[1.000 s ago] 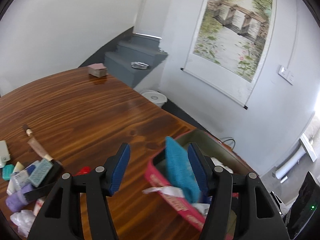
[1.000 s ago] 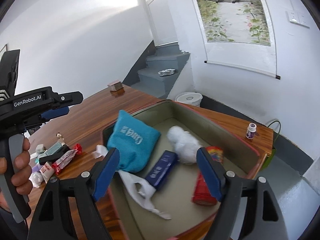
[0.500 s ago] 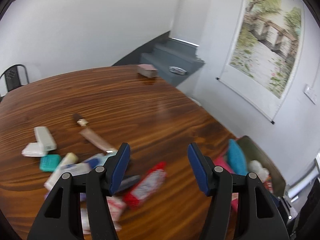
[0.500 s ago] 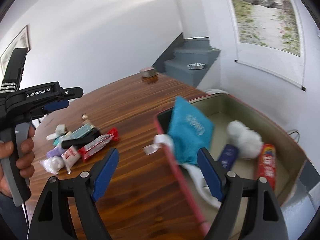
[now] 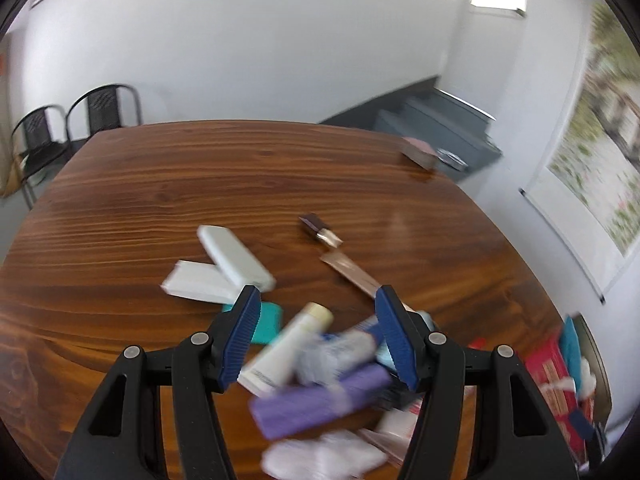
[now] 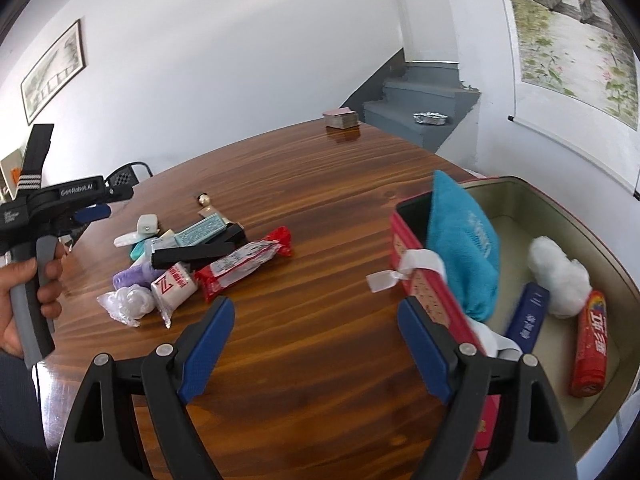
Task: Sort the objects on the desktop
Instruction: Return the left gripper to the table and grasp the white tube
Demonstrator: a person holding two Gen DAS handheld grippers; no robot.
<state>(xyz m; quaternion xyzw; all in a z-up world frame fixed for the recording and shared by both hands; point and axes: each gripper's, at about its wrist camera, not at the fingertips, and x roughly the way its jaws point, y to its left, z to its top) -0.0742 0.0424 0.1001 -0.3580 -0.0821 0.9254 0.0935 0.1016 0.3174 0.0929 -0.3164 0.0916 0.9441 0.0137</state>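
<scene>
Right now the left gripper (image 5: 316,334) hangs with jaws apart and nothing pinched, above a heap of small packets (image 5: 320,368) on the wooden table (image 5: 160,200). Over bare wood, the right gripper (image 6: 316,338) has just been opening, empty, beside the red box (image 6: 424,280) holding a teal pouch (image 6: 464,248)

The tabletop (image 6: 320,184) is reddish-brown wood with dark streaked grain. The box (image 6: 424,280) is red outside and olive inside. In it lie a teal pouch (image 6: 464,248) with pale lettering, a white wad (image 6: 558,276), a navy carton (image 6: 528,316) and a red tube (image 6: 590,344) with white characters. In the pile are a red-and-white packet (image 6: 244,260), a black bar (image 6: 200,250) and a purple roll (image 5: 320,400). Both grippers are black with blue pads.
</scene>
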